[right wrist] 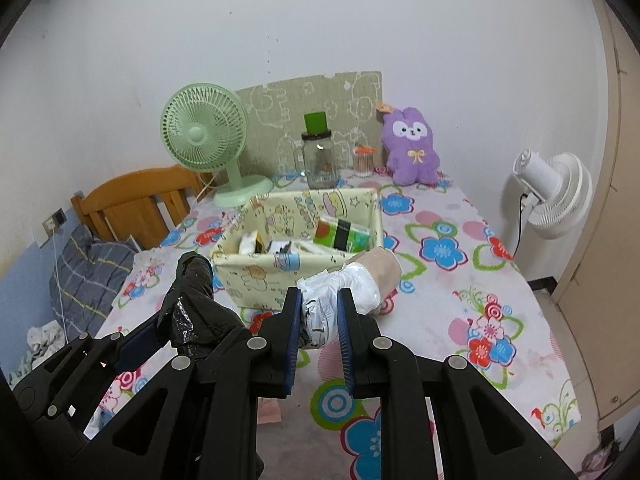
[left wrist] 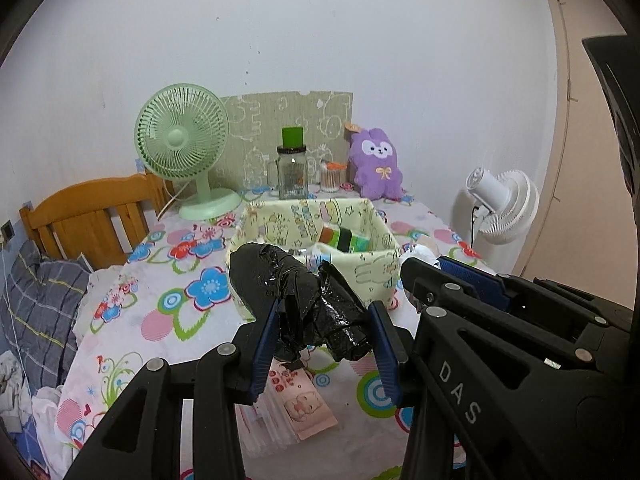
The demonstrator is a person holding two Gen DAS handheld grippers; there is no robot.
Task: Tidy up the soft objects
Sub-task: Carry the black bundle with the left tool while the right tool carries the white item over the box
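Observation:
My left gripper [left wrist: 326, 316] is shut on a crumpled black plastic bag roll [left wrist: 298, 298] and holds it above the flowered table, just in front of the pale yellow fabric storage box [left wrist: 372, 268]. It also shows in the right wrist view [right wrist: 196, 300]. My right gripper [right wrist: 320, 312] is shut on a white plastic bag roll with a beige core [right wrist: 352, 284], held near the box's front right corner [right wrist: 280, 280]. The box holds a green packet [right wrist: 344, 234] and other small packs.
A green desk fan [left wrist: 182, 140], a glass jar with a green lid [left wrist: 293, 168], a cotton swab cup [left wrist: 332, 176] and a purple plush [left wrist: 376, 164] stand at the back. A white fan [right wrist: 556, 196] is right of the table. A pink tissue pack [left wrist: 296, 404] lies below my left gripper.

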